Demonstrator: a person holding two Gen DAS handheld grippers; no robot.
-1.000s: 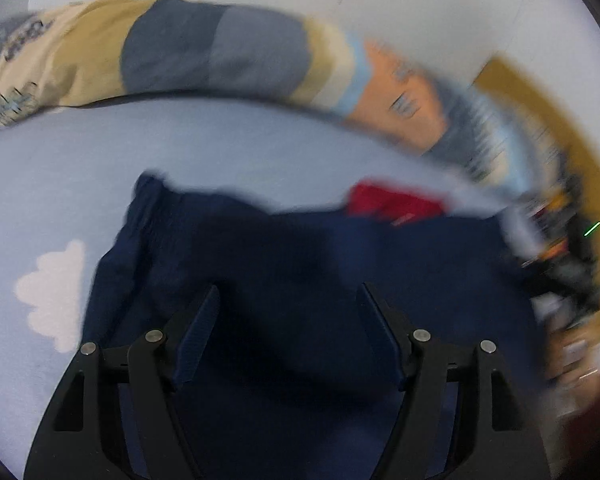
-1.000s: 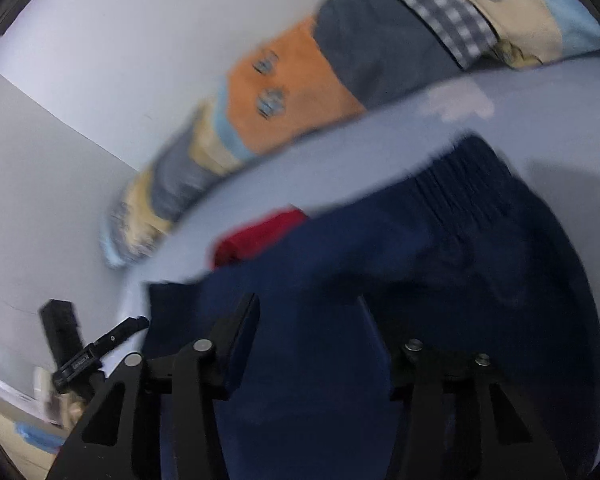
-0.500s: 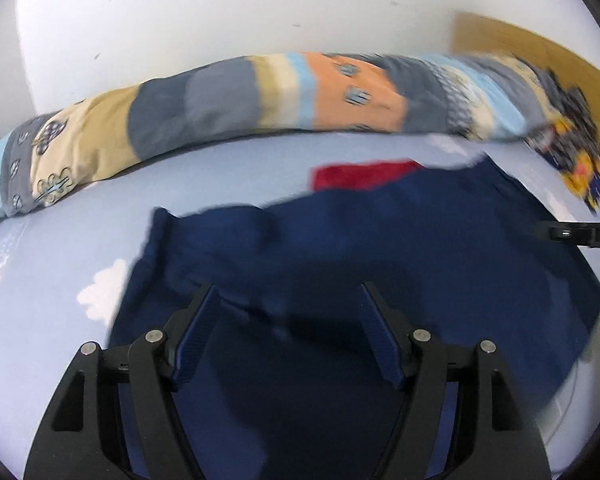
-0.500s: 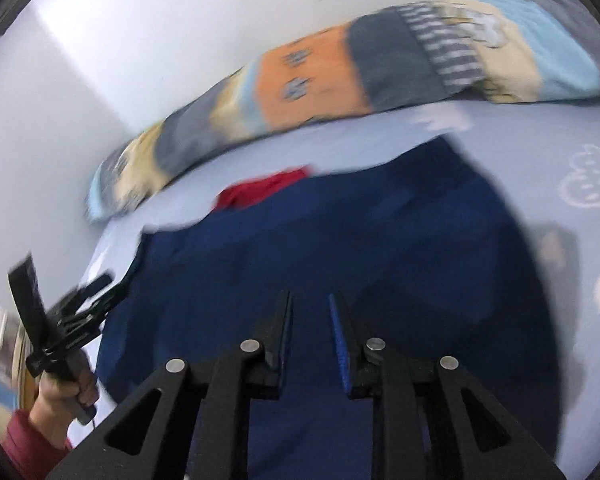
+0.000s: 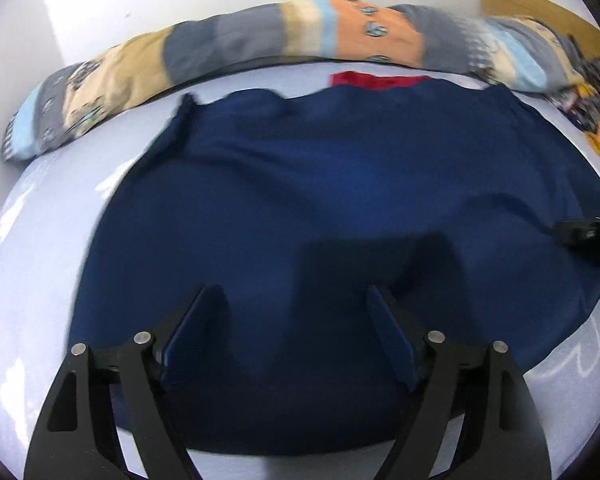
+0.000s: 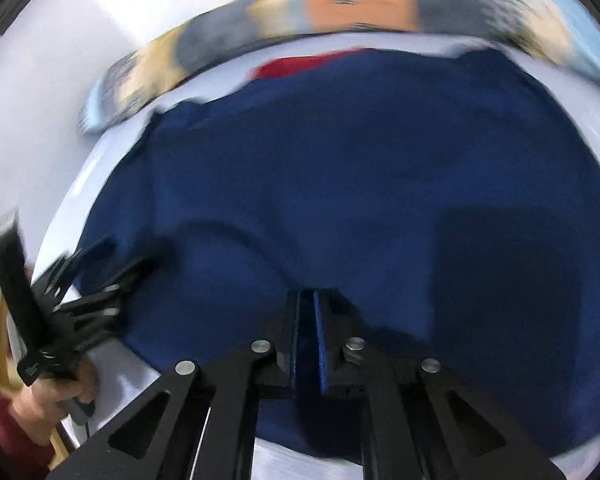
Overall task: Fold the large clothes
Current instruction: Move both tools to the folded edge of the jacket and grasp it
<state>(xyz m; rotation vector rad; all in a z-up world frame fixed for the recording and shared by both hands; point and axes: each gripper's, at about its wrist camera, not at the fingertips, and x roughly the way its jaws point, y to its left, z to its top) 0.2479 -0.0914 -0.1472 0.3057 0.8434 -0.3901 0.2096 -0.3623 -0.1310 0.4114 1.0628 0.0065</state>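
A large navy blue garment (image 5: pixel 340 200) lies spread flat on the pale blue bed; it also fills the right wrist view (image 6: pixel 360 184). My left gripper (image 5: pixel 296 336) is open, its fingers hovering over the garment's near edge. It also shows at the garment's left edge in the right wrist view (image 6: pixel 112 276). My right gripper (image 6: pixel 307 332) is shut at the garment's near edge; whether cloth is pinched between the fingers is not clear. Its tip shows at the right edge of the left wrist view (image 5: pixel 580 234).
A long patchwork bolster (image 5: pixel 260 40) lies along the wall behind the garment. A red cloth (image 5: pixel 376 79) sticks out from under the garment's far edge. A patterned item (image 5: pixel 596 120) and a wooden board (image 5: pixel 540 8) are at the far right.
My right gripper has closed from open to shut. Both grippers have pulled back and turned, so the whole spread garment now shows. The left gripper has stayed open.
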